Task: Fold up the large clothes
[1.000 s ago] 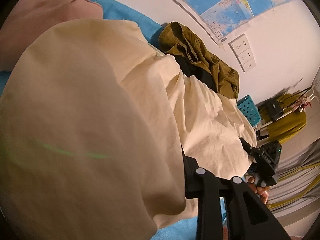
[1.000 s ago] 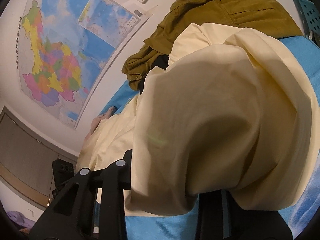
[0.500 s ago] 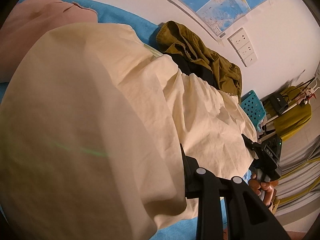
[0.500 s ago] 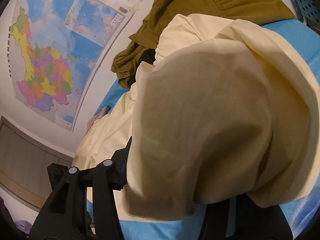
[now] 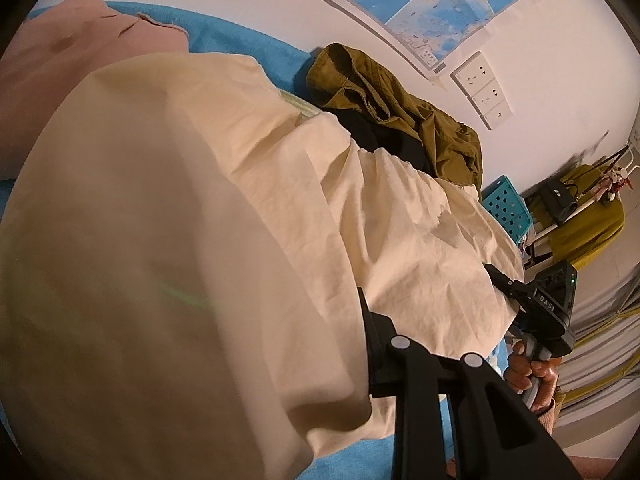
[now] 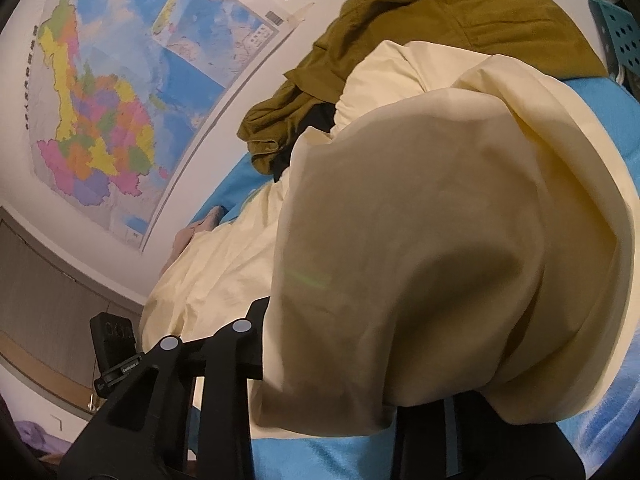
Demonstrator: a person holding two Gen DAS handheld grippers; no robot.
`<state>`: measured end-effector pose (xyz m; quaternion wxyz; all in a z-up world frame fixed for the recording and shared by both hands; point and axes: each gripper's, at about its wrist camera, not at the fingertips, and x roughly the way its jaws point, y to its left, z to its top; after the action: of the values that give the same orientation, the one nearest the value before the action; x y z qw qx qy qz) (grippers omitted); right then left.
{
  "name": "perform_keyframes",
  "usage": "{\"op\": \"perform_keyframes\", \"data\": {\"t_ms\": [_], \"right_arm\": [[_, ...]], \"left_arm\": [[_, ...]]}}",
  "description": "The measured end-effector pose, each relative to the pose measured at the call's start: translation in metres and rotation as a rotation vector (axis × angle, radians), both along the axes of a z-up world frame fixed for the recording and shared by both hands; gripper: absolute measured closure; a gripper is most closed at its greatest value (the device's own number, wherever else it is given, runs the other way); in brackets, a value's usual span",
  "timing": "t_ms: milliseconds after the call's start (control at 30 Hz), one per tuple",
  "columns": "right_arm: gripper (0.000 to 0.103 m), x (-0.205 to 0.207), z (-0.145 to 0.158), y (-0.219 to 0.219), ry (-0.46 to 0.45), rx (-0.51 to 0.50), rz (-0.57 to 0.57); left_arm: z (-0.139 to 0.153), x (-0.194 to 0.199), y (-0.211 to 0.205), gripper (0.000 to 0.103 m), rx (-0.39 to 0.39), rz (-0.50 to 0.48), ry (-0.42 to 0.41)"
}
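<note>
Both grippers clench the cream garment (image 5: 280,208) at its near edge, left gripper (image 5: 360,360) and right gripper (image 6: 332,360), olive clothes (image 6: 440,20) at twelve o'clock, keeping the hem taut for folding; the right's jaws have just been closing on the cloth.

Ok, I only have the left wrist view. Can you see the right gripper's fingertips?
Observer: No. In the right wrist view the cloth drapes over the right gripper and hides the gap. Its jaws have just been closing.
Operator: Any bare bed on that side?
Observer: Yes. The sheet lies bare along the cloth's right edge, up to the olive garment.
</note>
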<state>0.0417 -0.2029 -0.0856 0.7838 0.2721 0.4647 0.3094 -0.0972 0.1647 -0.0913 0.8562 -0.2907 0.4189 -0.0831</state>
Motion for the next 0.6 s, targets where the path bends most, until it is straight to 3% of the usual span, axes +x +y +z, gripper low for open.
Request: {"op": "perform_keyframes", "data": {"t_ms": [400,533,567,600], "right_arm": [[0.076,-0.011,0.027,0.009,-0.055,0.014,0.064],[0.057,-0.011,0.009,0.007,0.017,-0.052,0.054],[0.049,-0.011,0.004,0.005,0.037,-0.058,0.045],[0.048,-0.012,-0.003,0.002,0.061,-0.067,0.042]], "left_arm": [[0.016,-0.009,0.008,0.079,0.0,-0.005,-0.051],[-0.001,-0.006,0.016,0.072,-0.043,-0.012,0.001],[-0.005,-0.005,0.017,0.064,-0.049,-0.011,0.014],[-0.01,-0.003,0.018,0.06,-0.05,-0.01,0.033]]}}
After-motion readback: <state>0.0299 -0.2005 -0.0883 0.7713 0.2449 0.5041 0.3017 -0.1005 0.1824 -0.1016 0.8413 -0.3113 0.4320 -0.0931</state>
